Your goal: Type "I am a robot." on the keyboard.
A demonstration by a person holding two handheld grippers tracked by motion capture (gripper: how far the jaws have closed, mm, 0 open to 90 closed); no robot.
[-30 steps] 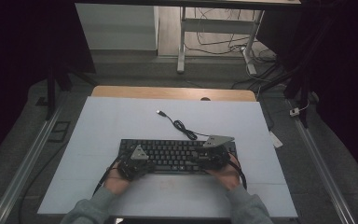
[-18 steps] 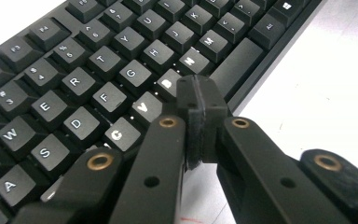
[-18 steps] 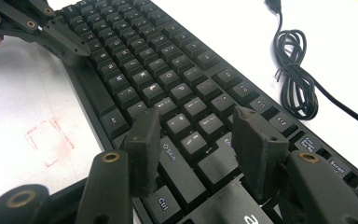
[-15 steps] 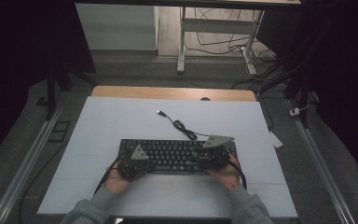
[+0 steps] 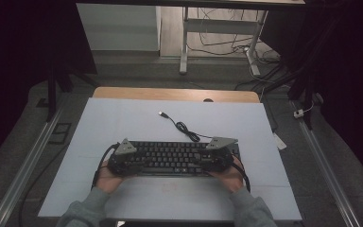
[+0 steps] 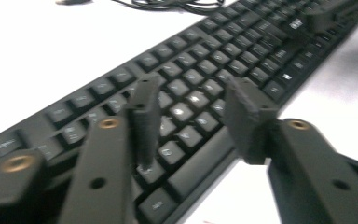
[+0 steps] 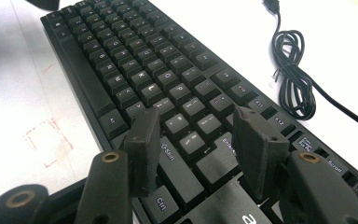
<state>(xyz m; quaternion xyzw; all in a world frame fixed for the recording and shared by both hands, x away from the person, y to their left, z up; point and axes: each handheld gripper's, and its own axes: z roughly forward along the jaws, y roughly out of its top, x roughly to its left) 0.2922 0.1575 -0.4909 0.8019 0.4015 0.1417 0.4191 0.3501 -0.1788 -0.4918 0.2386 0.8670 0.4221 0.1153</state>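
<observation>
Evidently poised to type or press keys: left gripper (image 6: 191, 116) over the keyboard (image 5: 170, 157) left end, jaws apart; right gripper (image 7: 200, 140) over the right end, likewise parted. Best pressed with one tip, squarely, clear of the cable (image 5: 182, 125).

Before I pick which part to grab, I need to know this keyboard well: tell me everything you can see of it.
The keyboard is a black, full-size board, plastic by its look, with pale legends and a long space bar. It lies flat on the white table, near the person's edge. Its black cable leaves the back, bunches into a small loop, and ends in a loose, unplugged plug. The left gripper hangs open over its left end, the right gripper open over the right end.
</observation>
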